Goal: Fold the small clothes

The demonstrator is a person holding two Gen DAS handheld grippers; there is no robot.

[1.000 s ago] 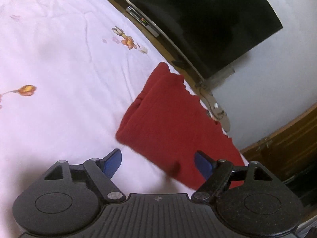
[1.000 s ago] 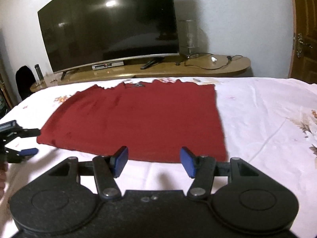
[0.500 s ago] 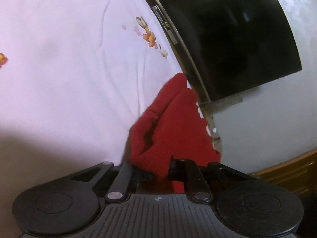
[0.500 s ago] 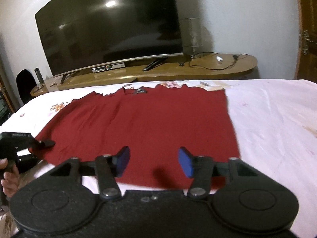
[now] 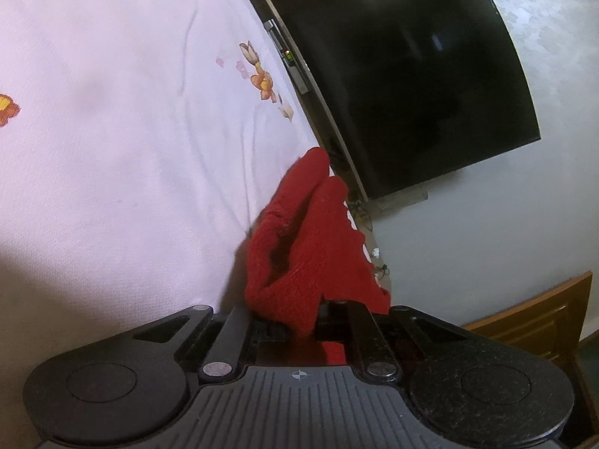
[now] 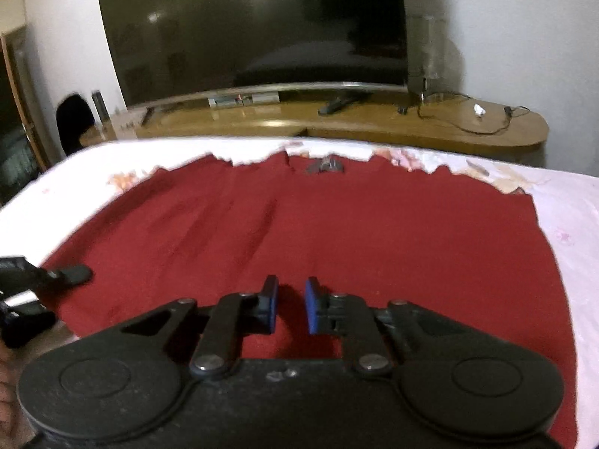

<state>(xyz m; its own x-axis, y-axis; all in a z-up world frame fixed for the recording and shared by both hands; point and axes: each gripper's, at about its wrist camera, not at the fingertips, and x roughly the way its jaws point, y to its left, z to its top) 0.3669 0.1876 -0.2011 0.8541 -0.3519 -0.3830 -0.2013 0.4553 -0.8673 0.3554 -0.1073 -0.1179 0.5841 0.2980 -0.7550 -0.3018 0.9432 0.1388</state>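
Note:
A dark red garment (image 6: 337, 232) lies spread flat on the bed, its scalloped edge towards the television. My right gripper (image 6: 291, 307) hangs over the garment's near edge. Its blue pads (image 6: 271, 308) stand a narrow gap apart and the jaws are closing, with red fabric showing between them but no clear pinch. My left gripper (image 5: 303, 321) is shut on the garment's left corner, and the red cloth (image 5: 310, 247) bunches up out of the jaws, hiding the pads. In the right wrist view the left gripper (image 6: 76, 274) sits at that corner, at the far left.
The white flowered bed sheet (image 5: 112, 149) runs well beyond the garment on the left and on the right (image 6: 569, 232). Past the bed's far edge stand a large dark television (image 6: 254, 30) and a wooden bench (image 6: 374, 123) with cables. A hand (image 6: 5, 374) shows at the lower left.
My left gripper has shut on the garment's corner and gathered it into a ridge. My right gripper has moved forward over the garment's near edge, and its jaws have narrowed.

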